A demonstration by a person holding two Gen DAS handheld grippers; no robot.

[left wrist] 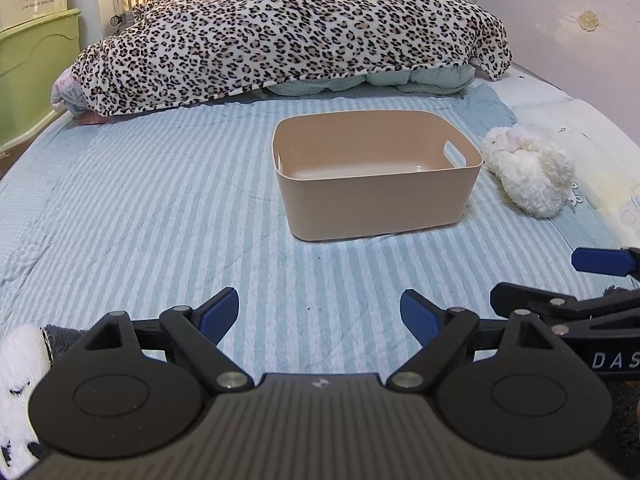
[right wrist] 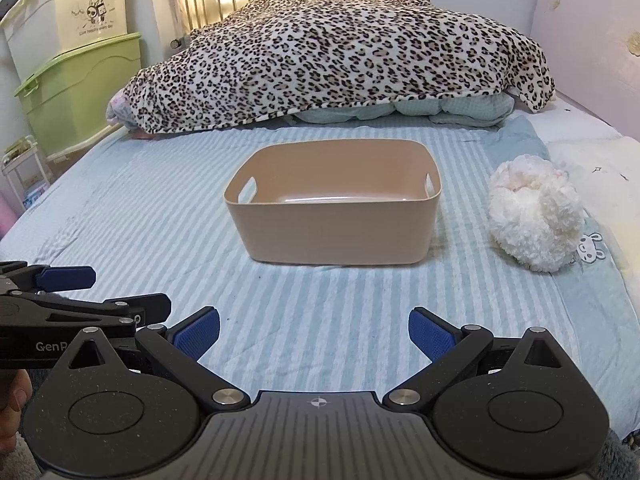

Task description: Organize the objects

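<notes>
A tan plastic bin (left wrist: 372,204) with handle cut-outs stands empty on the striped blue bedsheet; it also shows in the right wrist view (right wrist: 336,232). A fluffy white plush toy (left wrist: 532,172) lies just right of the bin, also in the right wrist view (right wrist: 536,220). My left gripper (left wrist: 320,316) is open and empty, low over the sheet, well short of the bin. My right gripper (right wrist: 314,334) is open and empty, beside the left one. The right gripper shows at the right edge of the left view (left wrist: 592,280), and the left gripper at the left edge of the right view (right wrist: 80,292).
A leopard-print blanket (left wrist: 288,36) is heaped over bedding at the far end of the bed. Green and cream storage boxes (right wrist: 76,80) stand left of the bed. A lilac wall panel (left wrist: 560,28) runs along the right. A white-and-grey plush thing (left wrist: 20,380) lies at my near left.
</notes>
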